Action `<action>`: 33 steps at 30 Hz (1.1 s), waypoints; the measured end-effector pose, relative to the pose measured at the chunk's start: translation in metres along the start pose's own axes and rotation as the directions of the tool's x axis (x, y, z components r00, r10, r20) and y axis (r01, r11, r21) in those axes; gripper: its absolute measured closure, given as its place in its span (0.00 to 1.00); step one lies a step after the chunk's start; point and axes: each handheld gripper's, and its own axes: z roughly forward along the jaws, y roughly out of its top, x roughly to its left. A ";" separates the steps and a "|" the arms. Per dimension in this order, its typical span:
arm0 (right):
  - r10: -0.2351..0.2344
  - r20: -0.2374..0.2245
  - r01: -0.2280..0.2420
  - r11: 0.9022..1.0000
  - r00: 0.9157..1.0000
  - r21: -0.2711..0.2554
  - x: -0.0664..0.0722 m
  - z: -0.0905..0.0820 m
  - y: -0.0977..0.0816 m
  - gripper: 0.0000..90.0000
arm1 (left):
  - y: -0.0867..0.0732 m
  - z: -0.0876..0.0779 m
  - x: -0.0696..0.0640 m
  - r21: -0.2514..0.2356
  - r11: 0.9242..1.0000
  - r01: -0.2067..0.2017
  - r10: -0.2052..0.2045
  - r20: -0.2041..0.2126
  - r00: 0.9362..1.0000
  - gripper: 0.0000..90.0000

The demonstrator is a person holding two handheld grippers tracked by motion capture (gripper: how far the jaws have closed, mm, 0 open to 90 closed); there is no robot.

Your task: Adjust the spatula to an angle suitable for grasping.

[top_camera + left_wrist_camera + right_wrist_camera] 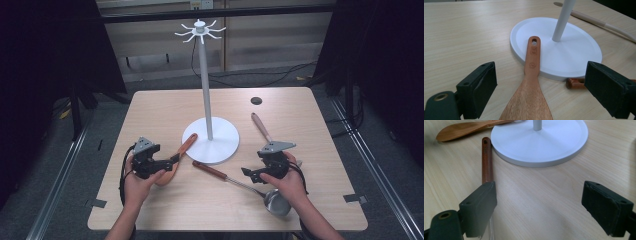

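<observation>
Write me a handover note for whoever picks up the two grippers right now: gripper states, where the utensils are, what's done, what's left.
Left gripper: open, jaws either side of the wooden spatula, not pressing it.
Right gripper: open, holding nothing; the ladle handle lies by its left jaw.
Spatula: flat on the table, handle end with its hole resting on the stand base.
Ladle: flat in front of the base, bowl near the right hand.
A third utensil lies right of the stand.
Done: nothing hangs on the stand's hooks.
Left, probably: grip each utensil and hang it.
</observation>
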 end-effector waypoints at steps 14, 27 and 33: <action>-0.040 -0.023 0.041 0.998 0.999 0.057 0.009 0.010 0.005 0.20 | 0.001 0.003 0.003 -0.002 1.000 0.012 -0.012 0.001 1.000 0.12; -0.152 -0.093 0.164 0.976 0.984 0.145 0.031 0.027 0.021 0.92 | 0.001 0.002 0.004 -0.004 1.000 0.013 -0.013 0.005 1.000 0.13; -0.172 -0.112 0.190 0.964 0.979 0.186 0.037 0.035 0.023 0.99 | 0.001 0.003 0.003 -0.003 1.000 0.010 -0.010 0.003 1.000 0.13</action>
